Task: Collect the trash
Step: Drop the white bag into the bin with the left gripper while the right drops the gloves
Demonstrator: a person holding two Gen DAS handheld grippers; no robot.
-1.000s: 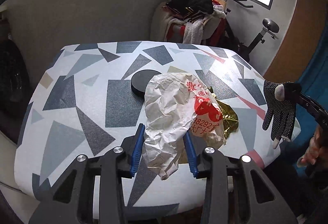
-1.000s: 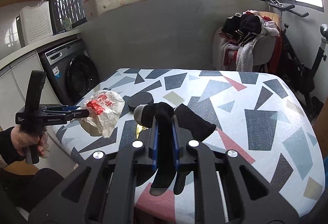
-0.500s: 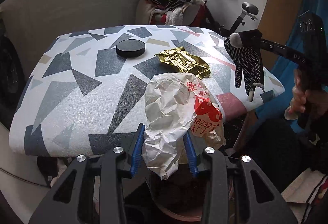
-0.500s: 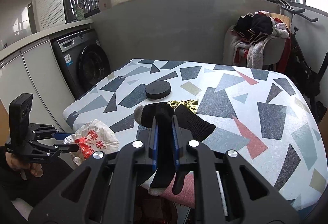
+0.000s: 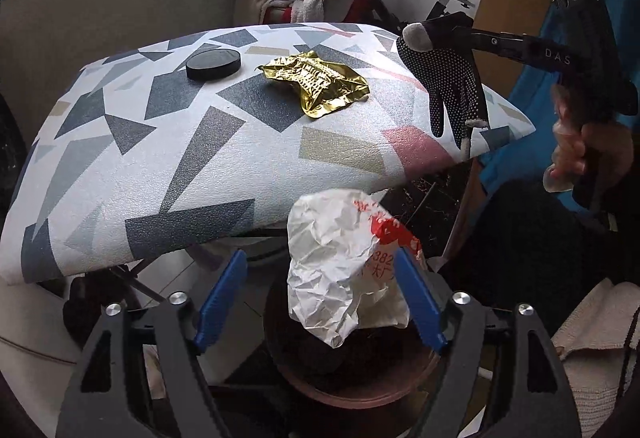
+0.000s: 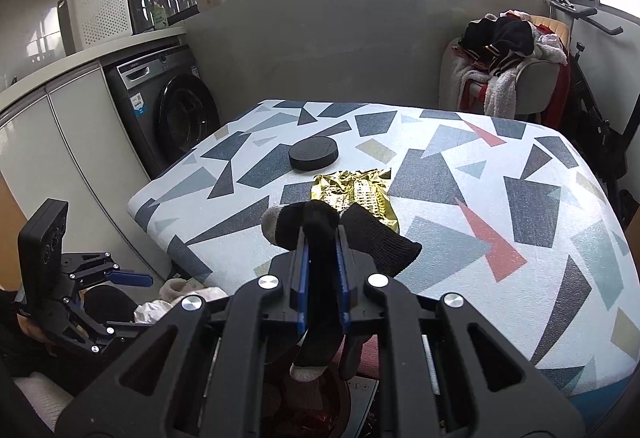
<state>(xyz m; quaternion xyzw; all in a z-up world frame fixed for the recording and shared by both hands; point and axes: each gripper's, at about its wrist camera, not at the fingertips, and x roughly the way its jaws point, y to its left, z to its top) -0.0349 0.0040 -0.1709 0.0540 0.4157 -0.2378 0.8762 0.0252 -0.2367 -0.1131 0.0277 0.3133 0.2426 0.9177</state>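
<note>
**Paper bag over the bin, glove held at the counter edge**

The left gripper (image 5: pixel 320 302) has its jaws released, wide apart; the crumpled white paper bag (image 5: pixel 344 266) is between them, above a round brown bin (image 5: pixel 360 378). The right gripper (image 6: pixel 322 278) has its jaws clenched on a black glove (image 6: pixel 320 238) near the counter (image 5: pixel 140 157) edge. Farther on the counter lie a gold wrapper (image 5: pixel 320 81) and a black disc (image 5: pixel 213 64).
</note>
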